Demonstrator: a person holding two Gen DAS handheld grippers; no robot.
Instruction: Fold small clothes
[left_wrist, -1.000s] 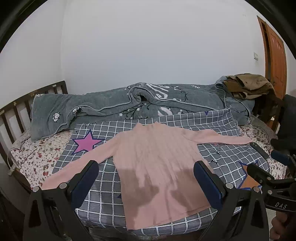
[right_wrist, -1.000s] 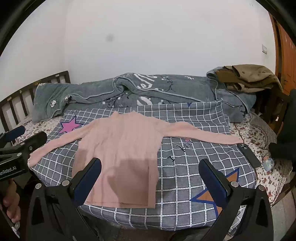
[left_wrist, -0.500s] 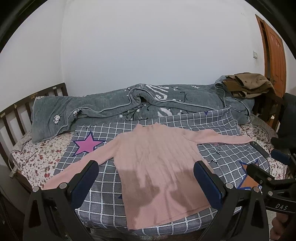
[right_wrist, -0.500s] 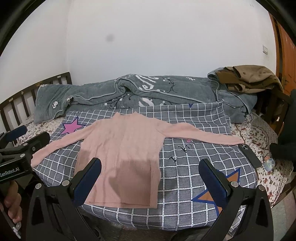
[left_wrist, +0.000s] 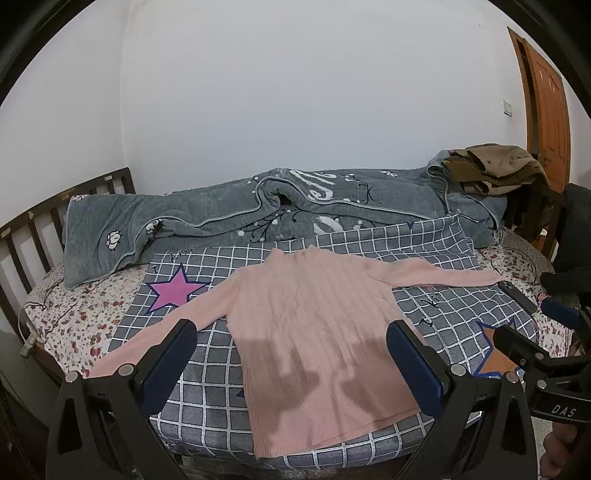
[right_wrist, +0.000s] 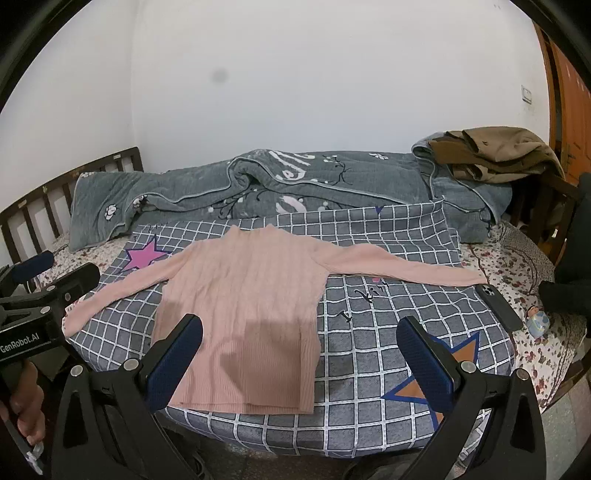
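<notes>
1. The pink sweater (left_wrist: 314, 325) is a ribbed long-sleeve knit with a small raised collar. It lies flat and face-up, both sleeves stretched straight out to the sides, hem toward the near edge of the bed. No folds in it yet. A soft shadow falls across the lower part of the body.

2. It sits on a grey checked blanket (left_wrist: 207, 373) with white grid lines. There's a pink star (left_wrist: 173, 291) printed just past the sweater's left sleeve, and an orange star (right_wrist: 443, 373) near the front corner on the other side.

3. The left gripper (left_wrist: 291, 354) hangs above the near edge, its blue-padded fingers spread wide with nothing between them, lined up roughly with the sweater's hem.

4. The right gripper (right_wrist: 301, 354) is the same deal: fingers wide apart, empty, not touching the cloth. It's a bit off to the right of the sweater body.

5. A dark phone (right_wrist: 498, 306) lies just beside the tip of the right sleeve, on the blanket edge.

6. Behind all that there's a rumpled grey quilt (left_wrist: 229, 221) along the wall, with brown clothes (right_wrist: 495, 155) piled at its right end.

7. A floral sheet (left_wrist: 66, 317) shows under the blanket, with a dark wooden slatted headboard (left_wrist: 40, 221) on the left.
</notes>
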